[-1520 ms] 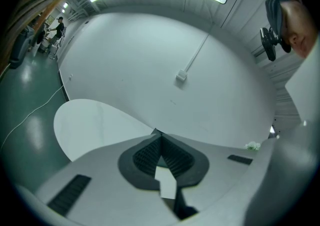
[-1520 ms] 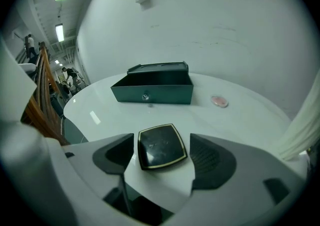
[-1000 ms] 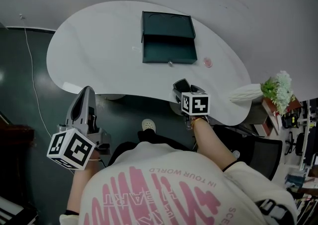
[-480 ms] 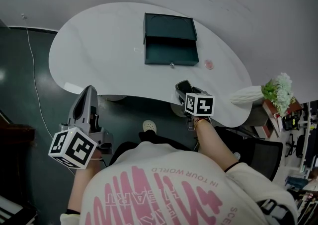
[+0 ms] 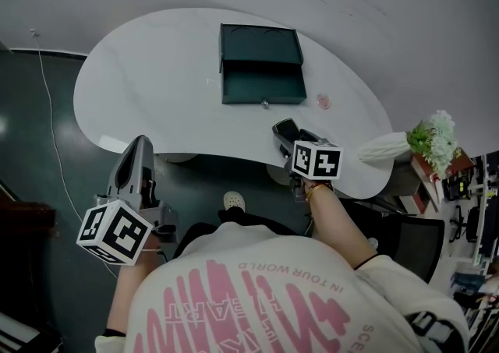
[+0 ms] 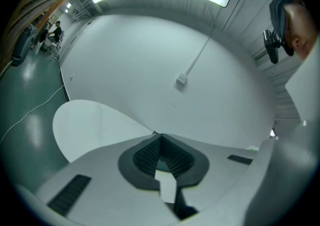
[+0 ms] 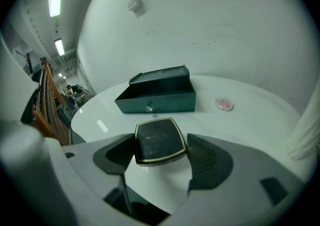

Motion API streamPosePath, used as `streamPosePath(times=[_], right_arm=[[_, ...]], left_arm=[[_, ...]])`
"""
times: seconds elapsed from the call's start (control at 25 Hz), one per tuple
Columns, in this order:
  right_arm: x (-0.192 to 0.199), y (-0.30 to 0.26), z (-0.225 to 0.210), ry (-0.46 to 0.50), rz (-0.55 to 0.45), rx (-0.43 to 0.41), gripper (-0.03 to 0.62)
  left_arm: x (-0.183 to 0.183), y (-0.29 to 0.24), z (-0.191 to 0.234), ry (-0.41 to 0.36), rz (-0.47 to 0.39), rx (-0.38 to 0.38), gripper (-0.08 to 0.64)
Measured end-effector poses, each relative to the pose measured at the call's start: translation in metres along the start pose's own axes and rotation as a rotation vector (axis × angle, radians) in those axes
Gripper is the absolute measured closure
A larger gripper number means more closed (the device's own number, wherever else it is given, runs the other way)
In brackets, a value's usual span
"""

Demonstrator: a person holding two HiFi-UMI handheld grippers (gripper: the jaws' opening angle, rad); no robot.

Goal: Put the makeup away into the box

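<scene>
Over the last second very little changes: the right gripper [image 5: 287,132] edges slightly toward its own right at the near rim of the table [image 5: 156,86], and its marker cube turns a touch, while the gap to the box [image 5: 260,63] stays about the same. The small shifts of the box in the head view look like the head moving rather than the box. By this judgement the carry has not advanced, and the item is not yet stowed.

In the right gripper view the jaws are clamped on a dark square compact [image 7: 159,140] with a thin gold edge. It sits flat between the two pads with its lid facing up, and it sticks out a little beyond the tips. The open box [image 7: 159,95] lies straight ahead of these jaws, well apart from them, with its front wall and small knob facing the gripper and its lid standing up behind. A small pink round piece [image 7: 224,104] lies on the table ahead and to the right of the jaws, just off the box's corner.

The left gripper [image 6: 156,137] hangs below and outside the table's edge, its jaws pressed together on nothing, pointing at the bare wall, with no task item near them
</scene>
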State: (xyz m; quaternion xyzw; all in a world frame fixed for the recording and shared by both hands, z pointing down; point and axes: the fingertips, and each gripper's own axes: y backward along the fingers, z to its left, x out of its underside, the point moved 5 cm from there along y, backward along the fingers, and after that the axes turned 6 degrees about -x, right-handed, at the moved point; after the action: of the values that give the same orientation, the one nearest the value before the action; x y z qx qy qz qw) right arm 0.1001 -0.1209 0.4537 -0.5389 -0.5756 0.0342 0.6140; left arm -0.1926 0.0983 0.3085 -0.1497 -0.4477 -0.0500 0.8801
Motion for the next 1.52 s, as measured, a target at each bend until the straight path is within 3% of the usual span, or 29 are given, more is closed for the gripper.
streamPosePath(times=[0.72, 0.92, 1.16, 1.36, 1.52], right_arm=[[-0.063, -0.009, -0.017, 0.101, -0.085, -0.027, 0.261], [-0.089, -0.015, -0.019, 0.197, -0.103, -0.057, 0.261], [-0.117, -0.024, -0.016, 0.312, -0.109, -0.175, 0.261], [-0.123, -0.039, -0.007, 0.414, -0.037, -0.297, 0.261], [-0.129, -0.052, 0.0, 0.43, 0.002, -0.337, 0.261]], left_arm=[[-0.005, -0.039, -0.021, 0.002, -0.035, -0.016, 0.558], [-0.002, -0.067, -0.038, -0.006, -0.053, 0.001, 0.558], [-0.002, -0.093, -0.061, -0.02, -0.093, 0.026, 0.558], [-0.004, -0.093, -0.055, -0.027, -0.124, -0.017, 0.558], [-0.004, -0.086, -0.042, -0.035, -0.113, -0.071, 0.558]])
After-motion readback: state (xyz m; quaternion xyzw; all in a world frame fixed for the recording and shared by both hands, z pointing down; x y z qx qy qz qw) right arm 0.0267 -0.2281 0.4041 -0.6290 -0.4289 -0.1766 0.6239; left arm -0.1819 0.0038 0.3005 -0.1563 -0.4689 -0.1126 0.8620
